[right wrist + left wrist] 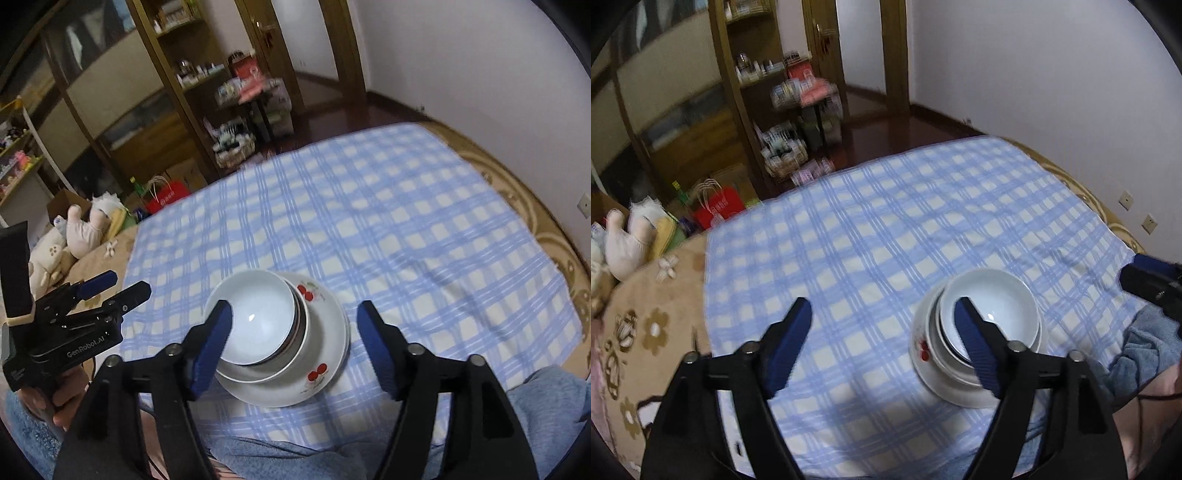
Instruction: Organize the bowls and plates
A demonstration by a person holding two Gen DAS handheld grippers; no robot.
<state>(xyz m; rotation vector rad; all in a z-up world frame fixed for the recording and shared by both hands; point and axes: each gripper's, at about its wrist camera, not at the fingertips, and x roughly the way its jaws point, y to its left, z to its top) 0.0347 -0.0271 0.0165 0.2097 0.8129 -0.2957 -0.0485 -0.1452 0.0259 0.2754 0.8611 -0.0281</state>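
A white bowl (997, 299) (258, 314) tops a stack on the blue checked cloth (868, 221) (406, 221). Beneath it sit another bowl and white plates with red cherry prints (923, 350) (321, 369). My left gripper (882, 302) hovers open above the cloth, left of the stack, with its right finger (975, 350) overlapping the stack's left edge in the picture. My right gripper (293, 306) is open above the stack, nothing pressed between its pads. In the right wrist view the left gripper (127, 284) shows at the left, held in a hand. The right gripper (1148, 280) shows at the left wrist view's right edge.
The cloth lies on a brown flowered bedspread (639, 332). Stuffed toys (85, 229) lie at its left end. Beyond the bed stand wooden shelves (746, 74), a loaded rack (805, 110) and a red bag (718, 206). A person's blue-clad leg (295, 458) lies near the stack.
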